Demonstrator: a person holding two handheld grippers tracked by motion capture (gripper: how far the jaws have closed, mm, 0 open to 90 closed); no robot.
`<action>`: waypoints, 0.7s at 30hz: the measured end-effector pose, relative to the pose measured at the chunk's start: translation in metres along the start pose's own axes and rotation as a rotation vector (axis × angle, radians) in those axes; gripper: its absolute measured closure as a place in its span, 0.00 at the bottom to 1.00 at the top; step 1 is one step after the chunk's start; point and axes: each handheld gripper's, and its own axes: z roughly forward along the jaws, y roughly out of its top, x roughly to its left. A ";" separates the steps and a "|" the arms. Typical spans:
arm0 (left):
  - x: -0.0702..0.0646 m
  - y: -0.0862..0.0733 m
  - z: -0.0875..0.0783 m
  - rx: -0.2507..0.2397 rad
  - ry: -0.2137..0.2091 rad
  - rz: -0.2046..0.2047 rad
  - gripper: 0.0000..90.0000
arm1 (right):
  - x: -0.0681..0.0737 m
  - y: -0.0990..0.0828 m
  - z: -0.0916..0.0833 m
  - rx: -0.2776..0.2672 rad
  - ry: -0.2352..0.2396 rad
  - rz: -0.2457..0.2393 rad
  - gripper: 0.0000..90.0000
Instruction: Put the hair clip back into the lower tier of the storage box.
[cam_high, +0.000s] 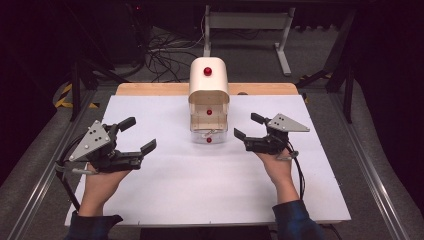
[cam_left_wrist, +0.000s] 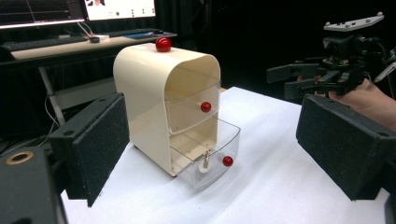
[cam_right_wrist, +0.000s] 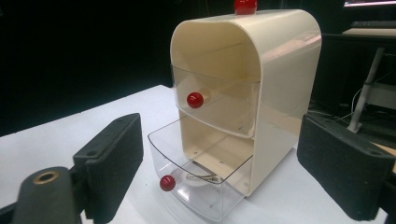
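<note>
Small cream drawer cabinet (cam_high: 208, 95) sits mid-surface toward the far edge, between the two claws. Bottom drawer (cam_right_wrist: 198, 186) is pulled out partway, with a small metal clip-like item (cam_right_wrist: 201, 177) on a white disc inside; exactly what it is, can't tell. Upper drawer (cam_right_wrist: 215, 105) looks pushed in. My read: item is placed, drawer closing is what's left. Shell is glossy cream plastic with a rounded top, drawers clear plastic, knobs shiny red balls, one more on top. Right claw (cam_high: 250, 130) is released, jaws wide, nothing between them, just right of the drawer front. Left claw (cam_high: 135, 135) also gapes empty, well apart. Jaw pads are black coarse foam. Surface (cam_high: 165, 195) is matte white board.
</note>
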 end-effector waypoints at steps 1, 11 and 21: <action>0.000 0.000 0.000 0.000 0.000 0.000 0.12 | 0.000 0.000 -0.001 -0.004 0.001 -0.003 0.16; 0.001 -0.001 0.001 0.002 0.006 -0.004 0.11 | -0.001 0.002 -0.009 -0.009 0.008 0.000 0.12; 0.003 -0.003 0.000 0.010 0.015 -0.003 0.11 | -0.002 0.004 -0.016 -0.029 0.013 0.004 0.09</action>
